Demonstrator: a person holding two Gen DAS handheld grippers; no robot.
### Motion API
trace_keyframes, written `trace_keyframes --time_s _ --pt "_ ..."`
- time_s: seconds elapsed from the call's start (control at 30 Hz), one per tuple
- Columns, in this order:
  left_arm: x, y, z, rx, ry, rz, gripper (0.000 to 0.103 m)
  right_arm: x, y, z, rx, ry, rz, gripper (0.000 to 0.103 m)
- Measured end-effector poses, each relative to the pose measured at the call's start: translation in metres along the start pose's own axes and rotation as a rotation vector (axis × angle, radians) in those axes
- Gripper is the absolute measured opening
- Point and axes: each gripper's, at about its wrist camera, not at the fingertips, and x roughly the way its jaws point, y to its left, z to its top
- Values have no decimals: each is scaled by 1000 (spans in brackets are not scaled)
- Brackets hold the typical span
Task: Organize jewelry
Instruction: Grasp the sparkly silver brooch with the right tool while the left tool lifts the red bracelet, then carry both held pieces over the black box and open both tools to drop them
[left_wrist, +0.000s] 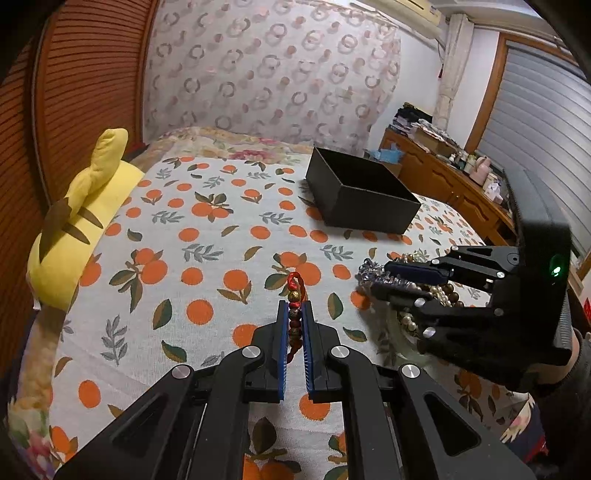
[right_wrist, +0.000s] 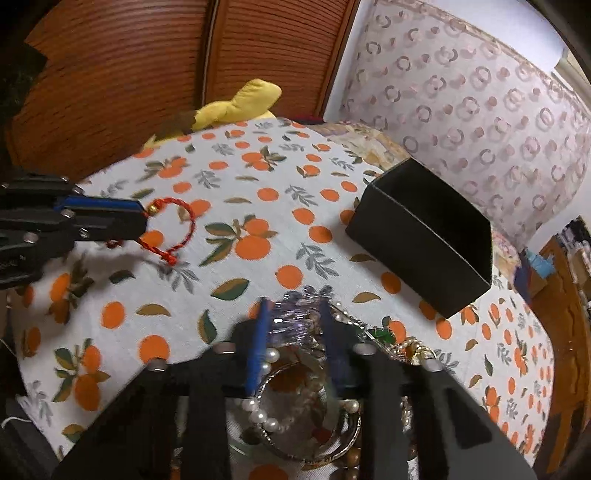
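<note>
Lettering shows nowhere — black box plain; bedspread fruit-printed.

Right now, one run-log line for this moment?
left claw: shut on red bracelet | right claw: around crystal bracelet in pile | box: empty

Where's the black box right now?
The black box sits open on the orange-print bedspread, toward the far right of the bed in the left wrist view, beyond the jewelry pile and near the patterned wall.
</note>
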Motion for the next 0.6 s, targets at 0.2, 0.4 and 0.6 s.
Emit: trace_keyframes --time_s 0.2,0.4,0.6 --pt "-1 -5 4 8 -7 -6 6 -17 -15 6 48 -51 46 24" --pt "3 -12 10 19 -9 -18 6 -40 -33 12 122 -117 106 24" --pt "7 -19 23 42 -22 -28 6 -56 -58 17 207 -163 173 24"
